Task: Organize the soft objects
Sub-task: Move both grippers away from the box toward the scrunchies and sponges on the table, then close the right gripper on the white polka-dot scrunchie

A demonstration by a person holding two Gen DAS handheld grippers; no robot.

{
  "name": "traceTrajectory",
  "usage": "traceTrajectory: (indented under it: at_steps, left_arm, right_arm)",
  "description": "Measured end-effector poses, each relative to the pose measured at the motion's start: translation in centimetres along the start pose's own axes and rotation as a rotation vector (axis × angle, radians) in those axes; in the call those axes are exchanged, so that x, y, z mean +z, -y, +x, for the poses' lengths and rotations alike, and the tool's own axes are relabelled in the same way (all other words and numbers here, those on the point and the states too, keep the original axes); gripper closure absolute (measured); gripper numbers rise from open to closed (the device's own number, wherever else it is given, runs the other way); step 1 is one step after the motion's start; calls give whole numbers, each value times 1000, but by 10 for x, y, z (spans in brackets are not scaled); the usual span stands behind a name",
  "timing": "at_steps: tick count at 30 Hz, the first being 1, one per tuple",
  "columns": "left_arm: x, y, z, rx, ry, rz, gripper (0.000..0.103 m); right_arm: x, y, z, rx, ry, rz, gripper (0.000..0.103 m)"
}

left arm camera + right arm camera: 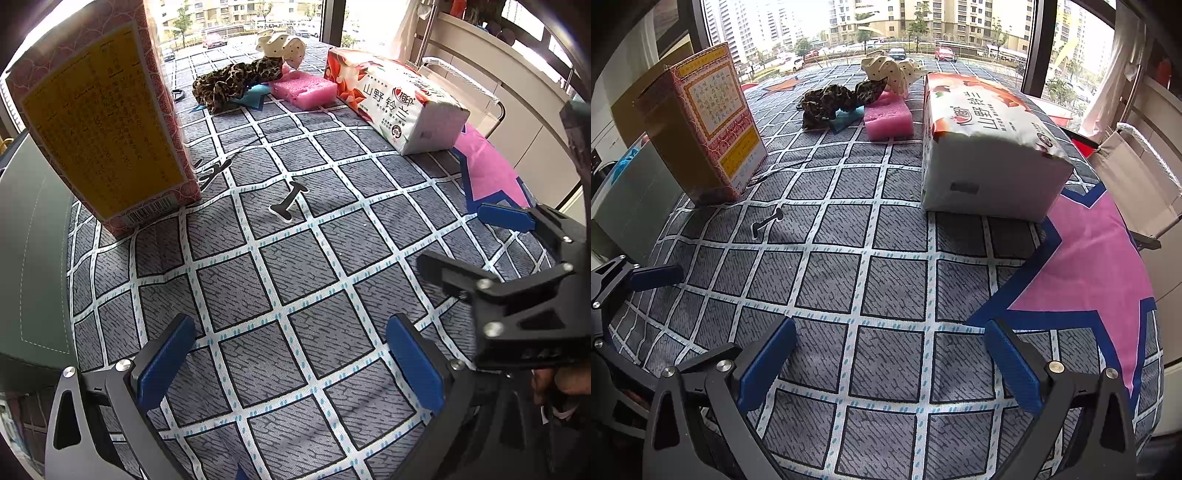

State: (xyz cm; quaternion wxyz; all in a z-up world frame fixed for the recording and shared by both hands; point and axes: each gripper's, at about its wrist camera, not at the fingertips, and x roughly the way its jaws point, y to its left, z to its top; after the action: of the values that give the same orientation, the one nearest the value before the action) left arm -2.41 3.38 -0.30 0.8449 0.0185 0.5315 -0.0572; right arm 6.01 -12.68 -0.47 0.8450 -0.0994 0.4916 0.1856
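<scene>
Leopard scrunchie [231, 84], polka-dot scrunchie [282, 46] and pink sponge [303, 89] sit clustered at desk's far edge, well beyond both jaws. Left gripper [291, 365] and right gripper [890, 367] hover low near edge, jaws apart, empty.

Upright patterned carton [701, 129], checked tablecloth [886, 280], window [886, 26], parked cars [943, 53]

Your leopard scrunchie [836, 101] hides most of the teal sponge [846, 117]; box [103, 122] top is cropped.

Bright window daylight, fisheye-warped edges
</scene>
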Motion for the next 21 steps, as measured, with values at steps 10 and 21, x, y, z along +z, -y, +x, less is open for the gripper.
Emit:
traceTrajectory:
  at_steps: [10, 21]
  left_arm:
    - [1, 0, 1, 5, 6, -8, 0]
    - [1, 0, 0, 2, 0, -5, 0]
  right_arm:
    - [67, 4, -69, 17, 223, -156, 0]
    - [232, -19, 20, 3, 114, -305, 0]
